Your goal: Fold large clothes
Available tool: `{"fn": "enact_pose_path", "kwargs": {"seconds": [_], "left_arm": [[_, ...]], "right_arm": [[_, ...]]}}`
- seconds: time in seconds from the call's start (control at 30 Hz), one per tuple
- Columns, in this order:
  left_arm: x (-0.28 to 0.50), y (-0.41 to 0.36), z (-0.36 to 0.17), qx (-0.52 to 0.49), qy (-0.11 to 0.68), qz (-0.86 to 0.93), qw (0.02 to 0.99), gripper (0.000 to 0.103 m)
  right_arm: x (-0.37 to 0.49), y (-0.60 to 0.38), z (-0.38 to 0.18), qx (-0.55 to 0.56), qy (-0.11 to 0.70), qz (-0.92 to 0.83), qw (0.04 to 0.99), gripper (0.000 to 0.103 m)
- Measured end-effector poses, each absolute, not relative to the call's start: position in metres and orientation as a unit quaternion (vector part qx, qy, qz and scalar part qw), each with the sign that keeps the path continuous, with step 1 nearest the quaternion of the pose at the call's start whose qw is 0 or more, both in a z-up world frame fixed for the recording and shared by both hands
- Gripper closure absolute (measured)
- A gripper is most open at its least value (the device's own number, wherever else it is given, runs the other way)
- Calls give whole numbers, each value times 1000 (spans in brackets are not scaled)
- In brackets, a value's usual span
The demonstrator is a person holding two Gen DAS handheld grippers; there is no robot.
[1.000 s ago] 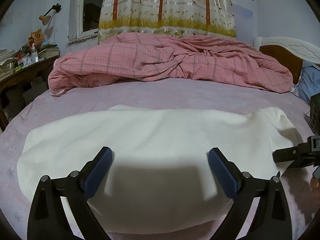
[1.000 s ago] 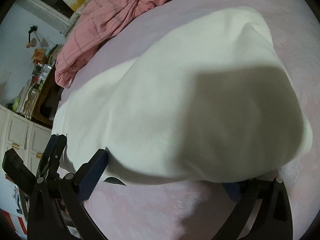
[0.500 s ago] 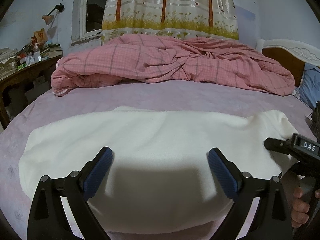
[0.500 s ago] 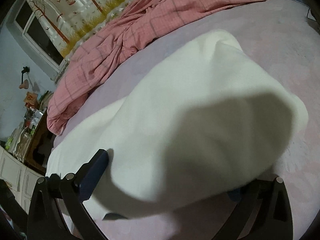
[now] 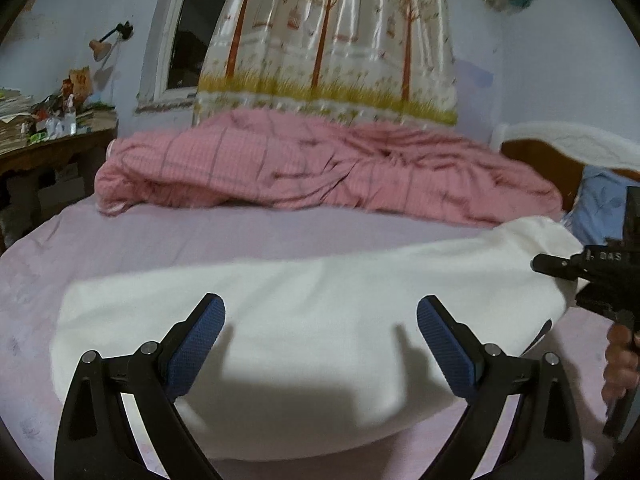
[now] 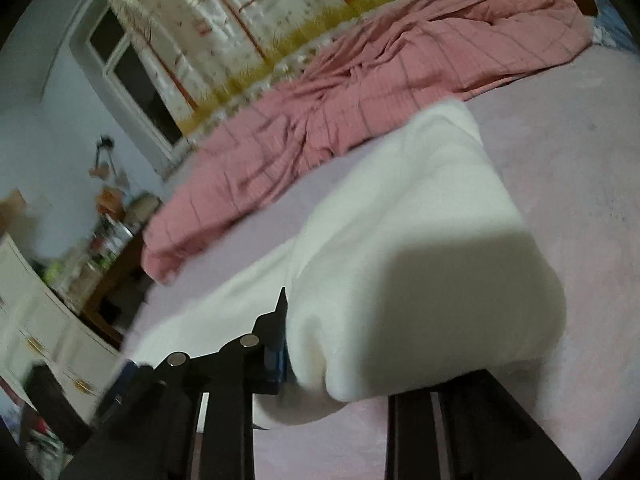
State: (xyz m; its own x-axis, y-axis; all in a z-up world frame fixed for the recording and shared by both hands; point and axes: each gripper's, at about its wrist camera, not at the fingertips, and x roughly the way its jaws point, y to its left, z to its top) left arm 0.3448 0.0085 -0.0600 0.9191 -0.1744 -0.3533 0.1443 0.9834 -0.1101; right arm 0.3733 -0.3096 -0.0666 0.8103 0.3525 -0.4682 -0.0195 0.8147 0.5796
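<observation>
A large cream-white garment lies folded in a long band across the lilac bed sheet. My left gripper is open and empty, its blue pads hovering over the garment's near edge. My right gripper is shut on the garment's right end and lifts it off the sheet, so the cloth drapes over the jaws and hides the fingertips. The right gripper also shows at the right edge of the left wrist view, held by a hand.
A crumpled pink checked duvet lies along the far side of the bed. A cluttered wooden desk stands at the left. A headboard and blue pillow are at the right. A curtain hangs behind.
My right gripper has closed on the garment's right end and raised it, tilting upward. My left gripper stayed open and rose slightly.
</observation>
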Motion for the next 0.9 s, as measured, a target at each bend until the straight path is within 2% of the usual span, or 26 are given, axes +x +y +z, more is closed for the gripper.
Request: {"fn": "enact_pose_path", "kwargs": {"seconds": [0.23,0.4,0.6,0.8,0.9], "left_arm": [[347,14,-54,-69,188,-87,976,7],[360,21,-65,-73,213,-48,973,7],[370,46,-71,-132,226,-66,963,7],[373,50,-75,-130,231,-44,963,7],[379,51,-79,-130,256,-44,957,7]], "right_arm": [[356,-395,-51,299,273,17,914,78],[361,-436,-70,293,319,-32,901,77],[362,-424,-67,252,310,-48,916,76],[358,-400,-48,213,293,-59,930,76],[350,-377,-32,154,273,-73,947,76]]}}
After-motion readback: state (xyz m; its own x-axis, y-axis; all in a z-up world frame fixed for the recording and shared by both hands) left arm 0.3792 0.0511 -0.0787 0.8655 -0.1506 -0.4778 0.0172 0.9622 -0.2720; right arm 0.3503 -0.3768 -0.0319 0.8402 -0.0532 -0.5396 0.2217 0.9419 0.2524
